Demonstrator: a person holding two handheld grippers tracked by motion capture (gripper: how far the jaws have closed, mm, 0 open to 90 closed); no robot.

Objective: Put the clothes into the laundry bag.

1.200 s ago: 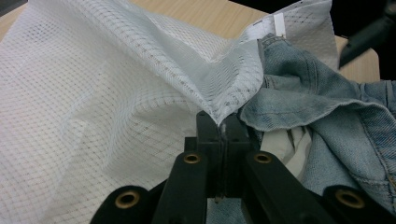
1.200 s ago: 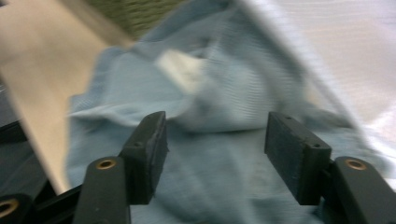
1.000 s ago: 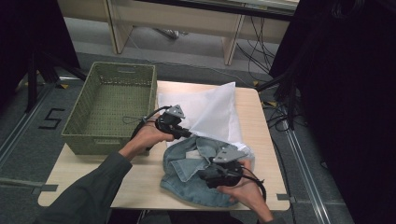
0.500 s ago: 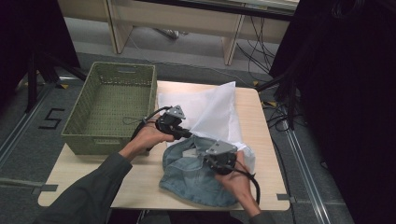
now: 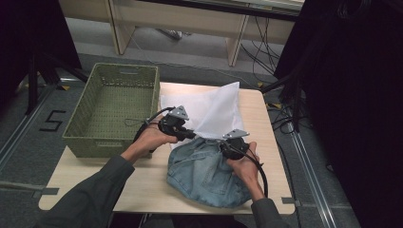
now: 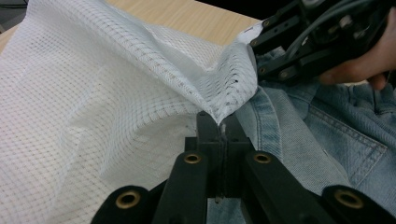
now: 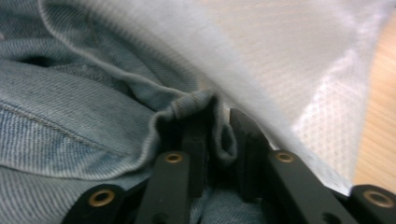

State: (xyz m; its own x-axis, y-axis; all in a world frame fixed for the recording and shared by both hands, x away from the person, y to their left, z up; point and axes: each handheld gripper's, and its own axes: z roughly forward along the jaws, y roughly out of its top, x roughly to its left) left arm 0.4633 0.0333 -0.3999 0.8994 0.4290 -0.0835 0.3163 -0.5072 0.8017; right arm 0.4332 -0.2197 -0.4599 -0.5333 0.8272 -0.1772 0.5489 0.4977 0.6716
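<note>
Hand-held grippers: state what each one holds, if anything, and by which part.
Left hand-held gripper pinches the white mesh laundry bag at its opening edge. Right hand-held gripper grips a fold of the denim garment.

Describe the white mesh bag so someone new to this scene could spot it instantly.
On the light wooden table, right of the green woven basket, lies the white mesh laundry bag. Unlike the blue denim garment beside it, it is thin, see-through netting.

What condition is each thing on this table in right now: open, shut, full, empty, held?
White mesh bag: mouth edge lifted, pinched by the left gripper.
Denim garment: crumpled on the table, its top edge at the bag's mouth.
Green basket: empty, upright.
Left gripper: shut on the bag's edge.
Right gripper: a denim fold between its jaws, which have just been opening slightly.
</note>
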